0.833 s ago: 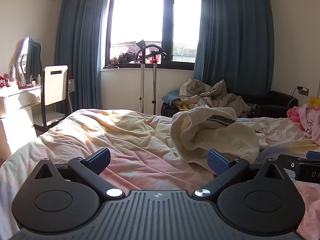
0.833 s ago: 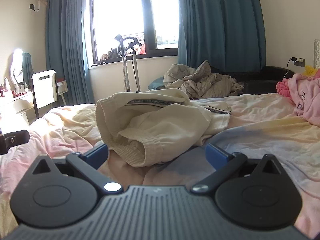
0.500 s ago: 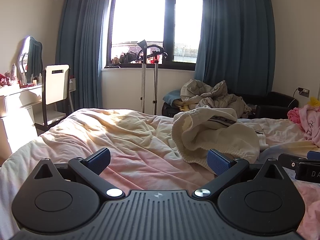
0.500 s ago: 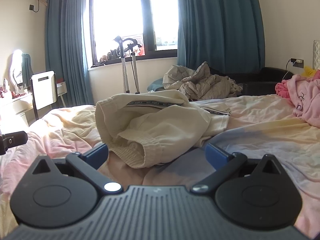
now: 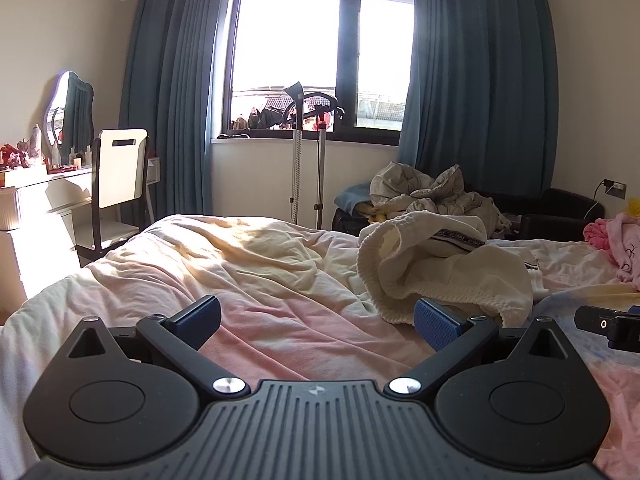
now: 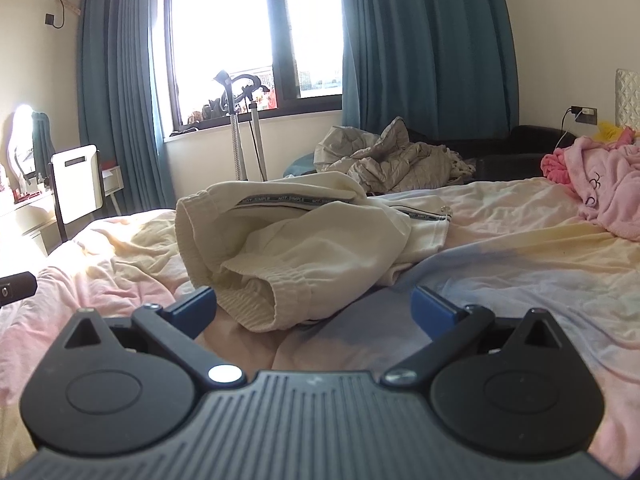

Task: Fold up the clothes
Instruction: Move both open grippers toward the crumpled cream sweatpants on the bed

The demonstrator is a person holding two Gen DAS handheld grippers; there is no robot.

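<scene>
A crumpled cream garment [image 6: 304, 240] with a dark lettered stripe lies in a heap on the bed [image 6: 500, 248]. In the left wrist view the same cream garment [image 5: 448, 268] sits to the right of centre. My left gripper [image 5: 316, 320] hovers low over the pink sheet, open, with nothing between its blue pads; its right pad is just in front of the garment's ribbed hem. My right gripper [image 6: 314, 308] is open too, and the garment's ribbed cuff lies just ahead between its pads, untouched. The right gripper's tip [image 5: 608, 326] shows at the left view's right edge.
A pink fleece garment [image 6: 600, 188] lies at the bed's right. A grey crumpled quilt [image 6: 384, 160] rests on a dark sofa [image 6: 532, 148] beyond the bed. A garment steamer stand [image 5: 308, 160] is by the window. A white chair [image 5: 118, 176] and dressing table [image 5: 36, 196] stand left.
Both views have shifted only slightly; the cream garment sits a little lower and closer in the right wrist view. Both grippers stay open.
</scene>
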